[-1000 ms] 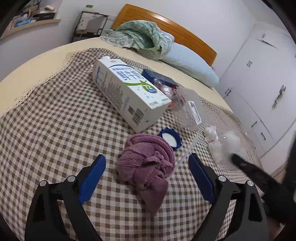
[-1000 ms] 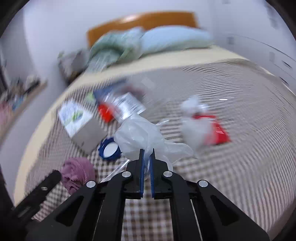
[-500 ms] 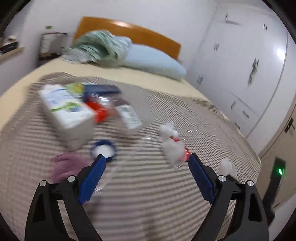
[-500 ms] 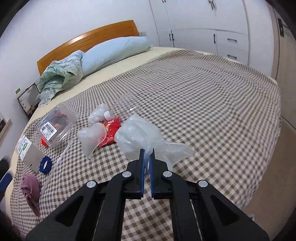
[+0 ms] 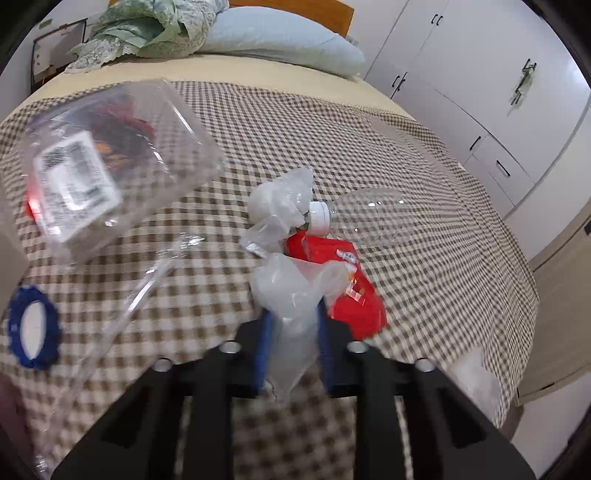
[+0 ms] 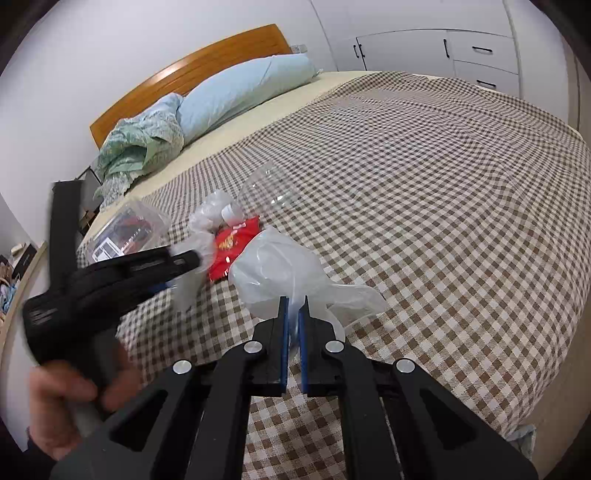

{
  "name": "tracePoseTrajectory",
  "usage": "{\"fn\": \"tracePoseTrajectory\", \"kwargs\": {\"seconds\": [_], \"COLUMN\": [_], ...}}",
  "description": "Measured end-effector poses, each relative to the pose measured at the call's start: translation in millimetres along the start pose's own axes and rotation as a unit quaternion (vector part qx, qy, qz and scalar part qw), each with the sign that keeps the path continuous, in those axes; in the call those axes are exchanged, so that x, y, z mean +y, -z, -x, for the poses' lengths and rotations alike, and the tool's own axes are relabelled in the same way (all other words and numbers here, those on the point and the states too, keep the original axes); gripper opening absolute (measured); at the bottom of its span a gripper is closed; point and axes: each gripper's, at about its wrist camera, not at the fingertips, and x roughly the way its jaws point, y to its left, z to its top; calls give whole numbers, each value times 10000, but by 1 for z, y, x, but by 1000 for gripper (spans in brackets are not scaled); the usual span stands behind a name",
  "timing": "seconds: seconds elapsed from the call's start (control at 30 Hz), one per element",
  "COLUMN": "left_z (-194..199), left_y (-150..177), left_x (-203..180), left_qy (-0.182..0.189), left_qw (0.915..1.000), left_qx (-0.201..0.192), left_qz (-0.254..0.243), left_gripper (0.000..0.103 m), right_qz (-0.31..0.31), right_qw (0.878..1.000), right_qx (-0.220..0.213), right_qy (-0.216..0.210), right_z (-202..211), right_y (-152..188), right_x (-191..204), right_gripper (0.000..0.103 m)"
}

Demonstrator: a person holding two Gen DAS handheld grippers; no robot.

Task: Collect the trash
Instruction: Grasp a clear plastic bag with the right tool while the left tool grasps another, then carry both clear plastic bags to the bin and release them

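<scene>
Checked brown-and-cream bedspread (image 5: 424, 192) covers the bed; pale blue pillow (image 5: 280, 40) and crumpled green quilt (image 5: 147, 26) lie at the far end by the wooden headboard (image 6: 192, 74).

Litter cluster mid-bed: clear plastic bottle (image 5: 373, 218), white cap, on its side; red snack wrapper (image 5: 354, 295), glossy, just near of the bottle; square clear tub (image 5: 99, 166) with a white label to the left; blue scalloped lid (image 5: 33, 328) near left; thin clear strip (image 5: 147, 291) between the lid and the wrapper.

Left gripper (image 5: 293, 343): jaws have just been closing, now narrow on a translucent crumpled bag (image 5: 291, 299) that overlaps the wrapper's edge.

Right gripper (image 6: 292, 317): clamped tight on a second, puffed clear bag (image 6: 280, 269), right of the wrapper.

A hand (image 6: 66, 402) holds the left gripper's handle.
</scene>
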Motion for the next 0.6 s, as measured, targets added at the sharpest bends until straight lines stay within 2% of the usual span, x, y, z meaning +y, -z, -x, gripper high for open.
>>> {"fn": "tracePoseTrajectory", "kwargs": {"seconds": [0.07, 0.13, 0.23, 0.33, 0.5, 0.6], "left_z": [21, 51, 111, 178, 282, 326], "left_y": [5, 10, 14, 22, 60, 83], "left_x": [5, 9, 20, 42, 70, 72], "left_qy": [-94, -345, -636, -939, -1271, -1307], "left_qw": [9998, 9986, 9951, 9902, 9814, 9775], "left_qx": [-123, -328, -670, -1019, -1433, -1650], "left_qz": [-92, -250, -340, -178, 77, 99], "left_gripper": [12, 10, 10, 10, 9, 9], "right_qz": [35, 154, 416, 857, 1368, 1814], "right_qw": [10000, 9997, 9985, 9938, 9815, 9728], "right_qx": [-15, -69, 6, -49, -213, -353], "right_qy": [-88, -191, -366, -699, -1320, -1397], "right_z": [-1, 2, 7, 24, 87, 139], "right_y": [-1, -2, 0, 6, 20, 36], "right_x": [8, 22, 47, 89, 139, 146], "right_gripper": [5, 5, 5, 5, 5, 5]}}
